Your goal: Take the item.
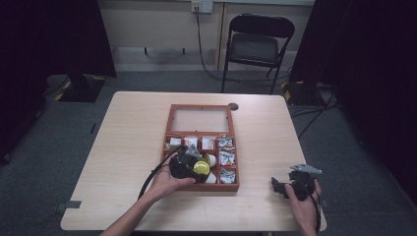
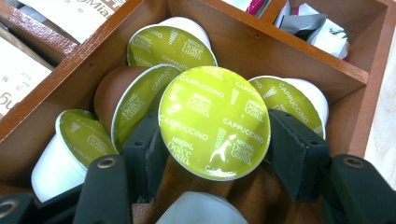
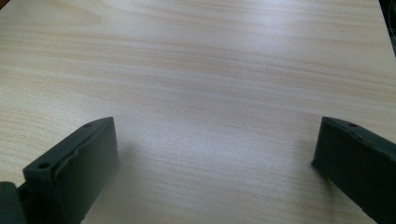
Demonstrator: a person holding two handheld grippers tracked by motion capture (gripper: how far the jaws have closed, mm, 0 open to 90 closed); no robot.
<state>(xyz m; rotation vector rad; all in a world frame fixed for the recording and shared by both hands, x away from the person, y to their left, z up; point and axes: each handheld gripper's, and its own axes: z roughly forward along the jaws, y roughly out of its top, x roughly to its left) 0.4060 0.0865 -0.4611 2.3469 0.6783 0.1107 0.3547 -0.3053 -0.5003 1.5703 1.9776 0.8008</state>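
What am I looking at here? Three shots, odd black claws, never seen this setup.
No robot: a person holds a two-jaw hand gripper in each hand. One camera looks down on the pale wooden table from above; one rides on each gripper, looking along its black jaws. On the table stands an open reddish-brown wooden compartment box with sachets and coffee capsules. The left gripper is in the box, jaws shut on a green-lidded cappuccino capsule. The right gripper waits over bare table, jaws open and holding nothing.
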